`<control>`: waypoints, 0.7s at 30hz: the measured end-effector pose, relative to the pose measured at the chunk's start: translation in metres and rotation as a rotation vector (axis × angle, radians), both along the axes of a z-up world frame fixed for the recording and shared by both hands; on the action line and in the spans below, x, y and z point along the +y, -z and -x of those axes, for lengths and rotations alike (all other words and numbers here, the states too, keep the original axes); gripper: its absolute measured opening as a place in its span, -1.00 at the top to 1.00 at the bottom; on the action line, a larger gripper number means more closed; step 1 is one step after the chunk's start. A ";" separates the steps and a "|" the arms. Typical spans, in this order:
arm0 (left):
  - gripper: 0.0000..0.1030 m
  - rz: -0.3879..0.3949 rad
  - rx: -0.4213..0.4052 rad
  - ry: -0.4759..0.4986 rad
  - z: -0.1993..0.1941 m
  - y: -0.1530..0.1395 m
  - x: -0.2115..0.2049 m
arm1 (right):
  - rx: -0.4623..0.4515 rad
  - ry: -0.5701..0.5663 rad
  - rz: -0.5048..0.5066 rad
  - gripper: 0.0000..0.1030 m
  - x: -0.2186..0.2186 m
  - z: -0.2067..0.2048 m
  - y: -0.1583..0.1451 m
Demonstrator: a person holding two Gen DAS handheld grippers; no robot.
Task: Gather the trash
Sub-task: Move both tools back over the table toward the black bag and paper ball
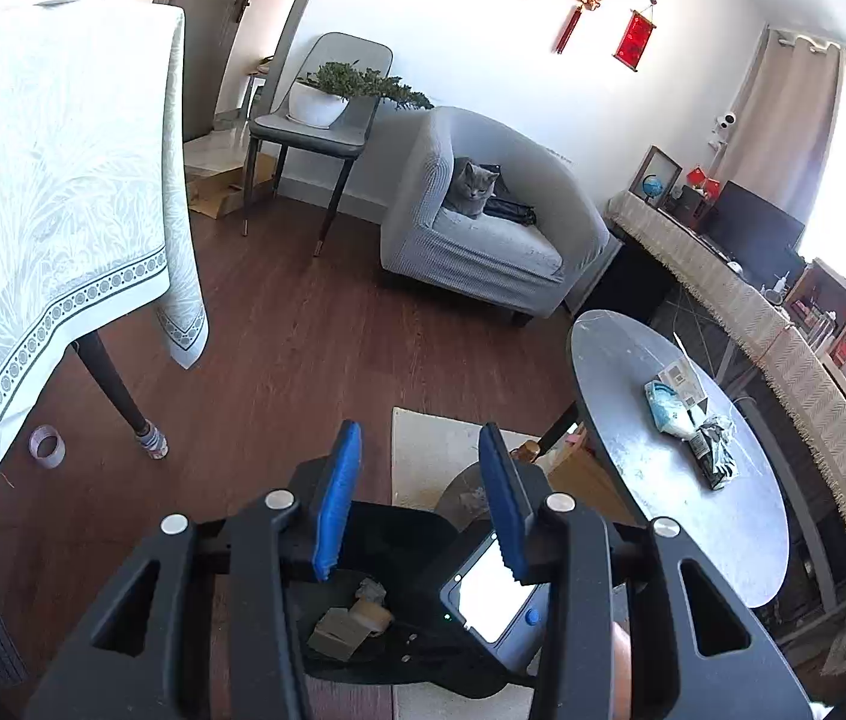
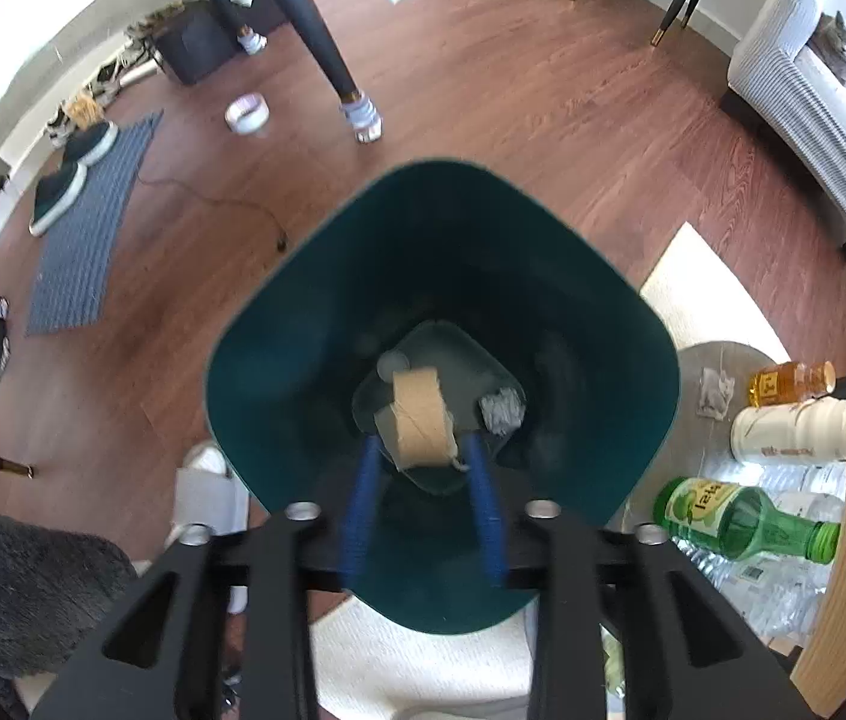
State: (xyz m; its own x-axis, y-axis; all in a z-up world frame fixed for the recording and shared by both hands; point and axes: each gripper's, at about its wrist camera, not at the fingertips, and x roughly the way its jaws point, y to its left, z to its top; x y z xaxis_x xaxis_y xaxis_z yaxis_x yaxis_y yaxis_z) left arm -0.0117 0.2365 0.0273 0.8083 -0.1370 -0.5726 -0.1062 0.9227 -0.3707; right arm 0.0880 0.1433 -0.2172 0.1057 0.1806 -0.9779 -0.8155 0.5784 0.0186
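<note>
- Dark green bin point(image 2: 441, 276) on the wood floor, seen from straight above.
- Right gripper point(image 2: 423, 462) over its mouth, jaws partly apart, gripping nothing.
- Left gripper point(image 1: 420, 450) raised, jaws narrow, empty.
- Cardboard tape core point(image 2: 420, 417) lying at the bin's bottom.
- More trash point(image 1: 690, 420) on the round table point(image 1: 741, 528).

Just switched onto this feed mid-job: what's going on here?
A person is collecting trash with two handheld grippers. The right gripper hangs over the dark green bin, jaws apart; a cardboard roll lies in the bin. The left gripper is empty. More trash waits on the round table.
</note>
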 end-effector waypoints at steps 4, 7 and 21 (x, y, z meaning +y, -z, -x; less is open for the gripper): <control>0.17 0.016 -0.028 -0.016 -0.003 -0.006 0.000 | -0.009 -0.009 -0.011 0.14 -0.009 0.003 -0.003; 0.17 0.024 -0.043 -0.031 -0.005 -0.009 -0.002 | -0.025 -0.021 -0.067 0.14 -0.015 0.004 -0.021; -0.09 0.045 -0.147 0.016 -0.006 -0.026 -0.019 | -0.217 0.023 -0.384 0.14 -0.063 0.002 -0.159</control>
